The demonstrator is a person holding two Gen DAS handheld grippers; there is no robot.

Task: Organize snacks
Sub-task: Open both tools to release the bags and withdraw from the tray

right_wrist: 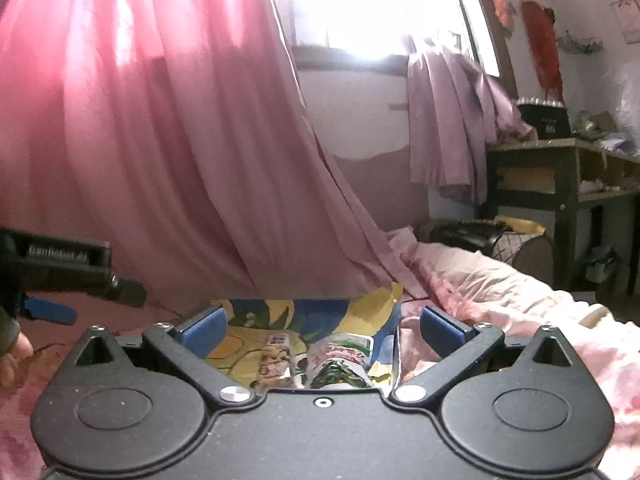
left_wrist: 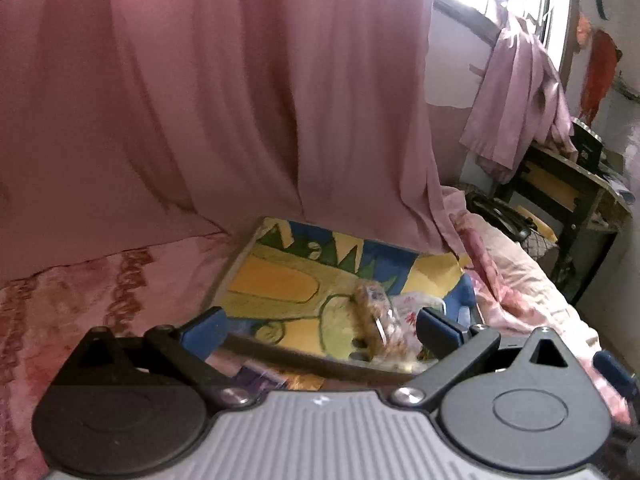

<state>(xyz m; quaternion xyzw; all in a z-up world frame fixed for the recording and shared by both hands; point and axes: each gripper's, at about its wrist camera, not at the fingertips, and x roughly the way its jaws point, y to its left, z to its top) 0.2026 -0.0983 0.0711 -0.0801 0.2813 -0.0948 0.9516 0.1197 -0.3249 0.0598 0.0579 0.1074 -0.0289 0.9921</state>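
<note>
This is a lived-in bedroom in a home. A bed with a pink floral bedspread [right_wrist: 500, 292] fills the foreground, and a pink curtain [right_wrist: 160, 140] hangs from 10 to 12 o'clock beside a bright window [right_wrist: 360, 8]. At 3 o'clock stands a cluttered wooden table [right_wrist: 568, 168], with red hangings [right_wrist: 540, 48] on the white wall above it.

You are seeing only one readable text: "GenRobot.AI", standing in raised letters on the side of the left gripper [right_wrist: 60, 276]. Beside it, toward the mat [right_wrist: 248, 320], the snack packets [right_wrist: 320, 360] are showing printing that is blurring past reading. A black box [right_wrist: 544, 120] on the desk is carrying pale marks you cannot make out.
</note>
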